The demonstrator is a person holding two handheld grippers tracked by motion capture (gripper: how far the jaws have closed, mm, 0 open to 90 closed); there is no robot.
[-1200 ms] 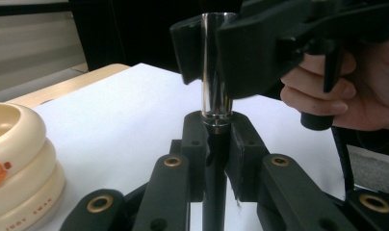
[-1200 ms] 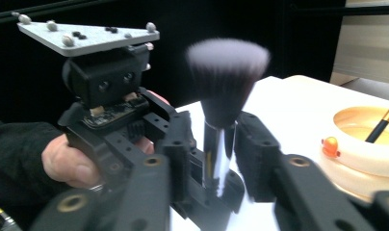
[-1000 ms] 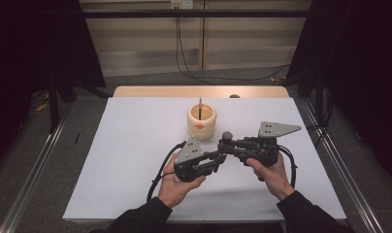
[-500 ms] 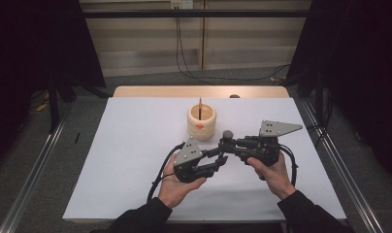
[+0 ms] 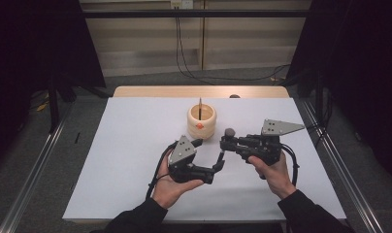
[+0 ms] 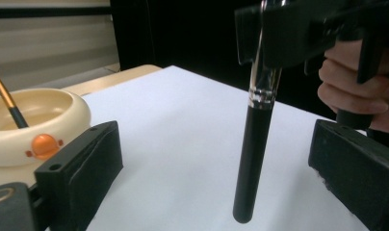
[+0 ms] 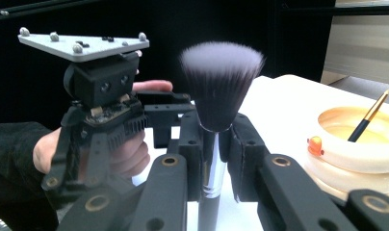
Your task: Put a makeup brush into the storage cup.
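Handover done: right gripper (image 7: 215,159) clenched on the makeup brush (image 7: 220,86) ferrule, left gripper (image 6: 216,168) jaws just released, spread either side of its handle; cream holder (image 5: 202,120) awaits

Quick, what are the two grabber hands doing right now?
Left gripper: open; its jaws have just been opening, off the brush's black handle.
Right gripper: shut on the fluffy black-handled makeup brush.

A round cream ceramic holder (image 5: 202,121) with a small orange knob is seen on the white tabletop (image 5: 116,160) (a thin gold-and-black brush (image 5: 200,108) stands inside it).
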